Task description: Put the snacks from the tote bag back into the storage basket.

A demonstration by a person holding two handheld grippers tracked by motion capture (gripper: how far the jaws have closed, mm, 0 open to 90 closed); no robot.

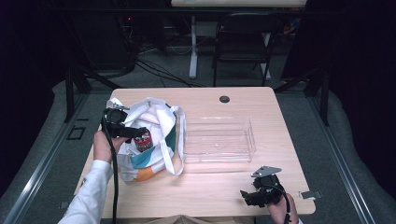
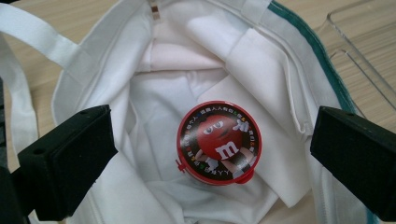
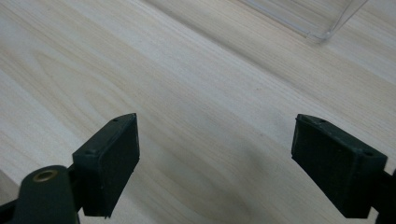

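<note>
The left hand-held gripper (image 2: pixel 212 149) hovers with its jaws wide apart over the open tote bag (image 1: pixel 154 135) on the worktop's (image 1: pixel 210 186) left side. The red candy tub (image 2: pixel 218 142) sits inside, ungripped. The clear tray (image 1: pixel 218 140) to the right is empty, so unpacking seems barely begun. The right hand-held gripper (image 3: pixel 215 163) waits open at the near right edge.

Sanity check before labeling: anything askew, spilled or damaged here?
Nothing stands out. The red candy tub sits intact and lidded inside the tote bag; the clear tray lies squarely on the table, no spills.
</note>
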